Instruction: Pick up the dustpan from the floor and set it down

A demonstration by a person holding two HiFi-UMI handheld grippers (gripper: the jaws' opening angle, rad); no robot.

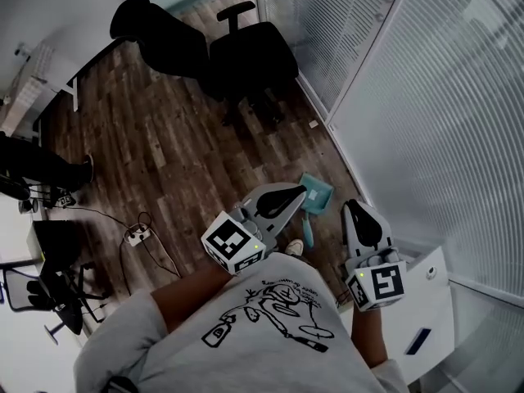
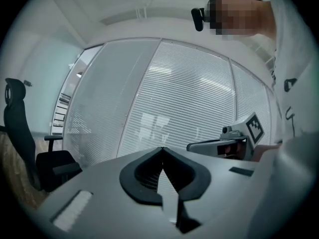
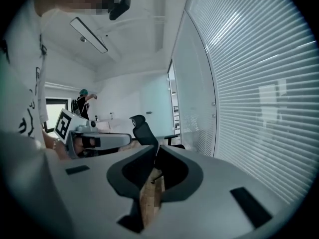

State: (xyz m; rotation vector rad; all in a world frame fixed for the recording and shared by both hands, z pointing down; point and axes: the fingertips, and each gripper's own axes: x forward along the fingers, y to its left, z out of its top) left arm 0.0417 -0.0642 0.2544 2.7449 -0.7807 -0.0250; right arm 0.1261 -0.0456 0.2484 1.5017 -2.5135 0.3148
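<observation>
A teal dustpan [image 1: 317, 191] lies on the wooden floor beside the glass wall, its handle [image 1: 309, 224] pointing toward me. In the head view my left gripper [image 1: 301, 191] is held high above the floor, with its tip overlapping the dustpan's left edge. My right gripper [image 1: 352, 205] hangs just right of the pan. Neither holds anything. In the left gripper view the left gripper [image 2: 162, 149] has its jaws closed tip to tip, empty. The right gripper [image 3: 154, 151] also shows its tips together with nothing between them. The dustpan appears in neither gripper view.
Two black office chairs [image 1: 250, 56] [image 1: 160, 35] stand at the far end of the floor. A glass wall with blinds [image 1: 426, 97] runs along the right. A power strip with cables [image 1: 137, 236] lies at left, near a person's legs [image 1: 41, 166]. A white cabinet [image 1: 426, 301] is at my right.
</observation>
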